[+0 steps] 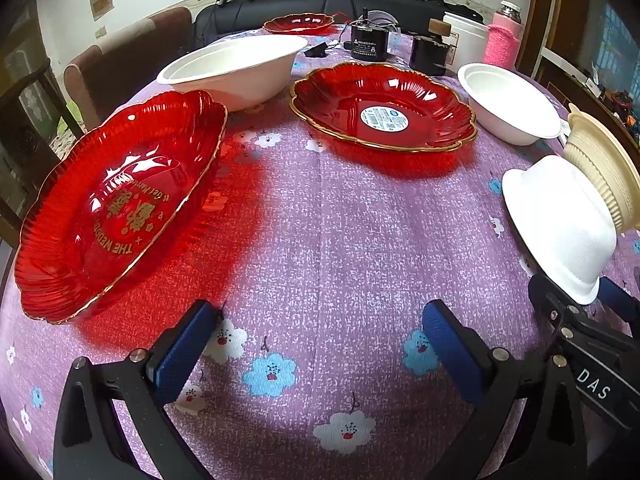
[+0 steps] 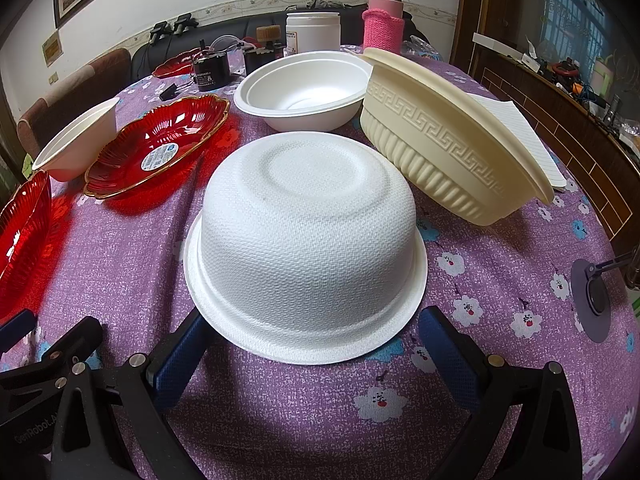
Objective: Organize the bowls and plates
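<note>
1. Left gripper (image 1: 320, 344): jaws wide apart, holding nothing, poised over the purple floral tablecloth (image 1: 320, 220).
2. Right gripper (image 2: 312, 344): jaws spread wide either side of the near rim of an upturned white bowl (image 2: 308, 240); whether the pads touch the rim cannot be told.
3. Upturned white bowl: base up on the cloth, just in front of a cream patterned bowl (image 2: 452, 140), tilted.
4. Red plate with gold lettering (image 1: 120, 204): near left of the table, tilted.
5. Red plate with round label (image 1: 384, 108): table centre, lying flat.
6. Large white bowl (image 1: 236, 68): upright, behind the lettered plate.
7. Smaller white bowl (image 1: 512, 104): upright, right of the labelled plate.
8. Third red plate (image 1: 298, 23): far end of the table.
</note>
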`<state>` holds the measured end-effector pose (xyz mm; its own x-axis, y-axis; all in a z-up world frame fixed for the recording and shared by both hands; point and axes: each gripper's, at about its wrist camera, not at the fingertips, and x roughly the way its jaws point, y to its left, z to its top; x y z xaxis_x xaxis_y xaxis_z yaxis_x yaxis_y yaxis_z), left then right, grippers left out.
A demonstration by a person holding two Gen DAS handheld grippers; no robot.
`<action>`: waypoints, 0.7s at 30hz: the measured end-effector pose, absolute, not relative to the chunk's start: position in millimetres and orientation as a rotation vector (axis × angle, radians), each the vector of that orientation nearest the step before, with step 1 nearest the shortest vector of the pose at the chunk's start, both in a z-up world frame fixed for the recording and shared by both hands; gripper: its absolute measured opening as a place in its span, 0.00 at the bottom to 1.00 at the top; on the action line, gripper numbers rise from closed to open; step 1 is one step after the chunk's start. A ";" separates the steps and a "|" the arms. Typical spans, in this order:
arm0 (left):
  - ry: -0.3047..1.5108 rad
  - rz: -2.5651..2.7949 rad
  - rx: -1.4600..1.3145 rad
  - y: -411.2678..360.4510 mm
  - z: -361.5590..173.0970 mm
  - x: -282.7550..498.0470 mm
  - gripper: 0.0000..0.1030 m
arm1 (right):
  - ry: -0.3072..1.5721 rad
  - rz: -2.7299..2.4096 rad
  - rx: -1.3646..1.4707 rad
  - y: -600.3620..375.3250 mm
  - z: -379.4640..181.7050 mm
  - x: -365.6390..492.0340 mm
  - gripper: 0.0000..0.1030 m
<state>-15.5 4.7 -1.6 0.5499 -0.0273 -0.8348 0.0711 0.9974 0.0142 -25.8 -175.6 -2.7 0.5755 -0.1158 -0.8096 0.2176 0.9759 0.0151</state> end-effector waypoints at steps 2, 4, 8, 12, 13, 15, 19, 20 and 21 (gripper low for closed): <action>0.992 -0.066 0.049 4.8 -0.7 -16.6 1.00 | 0.938 -0.196 0.117 -175.4 -2.7 -25.8 0.99; 1.005 -0.077 0.054 4.0 0.5 -19.6 1.00 | 0.938 -0.196 0.117 -175.4 -2.7 -25.8 0.99; 0.996 -0.121 0.012 10.1 11.4 -34.6 1.00 | 0.938 -0.196 0.117 -175.4 -2.7 -25.8 0.99; 0.896 -0.118 -0.012 25.9 40.4 -56.2 1.00 | 0.938 -0.196 0.117 -175.5 -2.7 -25.8 0.99; 0.870 -0.114 -0.028 32.4 49.2 -61.2 1.00 | 0.938 -0.196 0.117 -175.5 -2.7 -25.8 0.99; 0.837 -0.107 -0.057 44.5 60.7 -68.4 1.00 | 0.938 -0.196 0.117 -175.6 -2.7 -25.8 0.99; 0.810 -0.088 -0.096 66.2 73.7 -78.4 1.00 | 0.938 -0.196 0.117 -175.5 -2.8 -25.8 0.99; 0.805 -0.093 -0.103 71.0 75.6 -82.3 1.00 | 0.938 -0.196 0.117 -175.5 -2.8 -25.9 0.99; 0.799 -0.098 -0.104 74.7 76.8 -86.5 1.00 | 0.938 -0.196 0.117 -175.6 -2.8 -25.9 0.99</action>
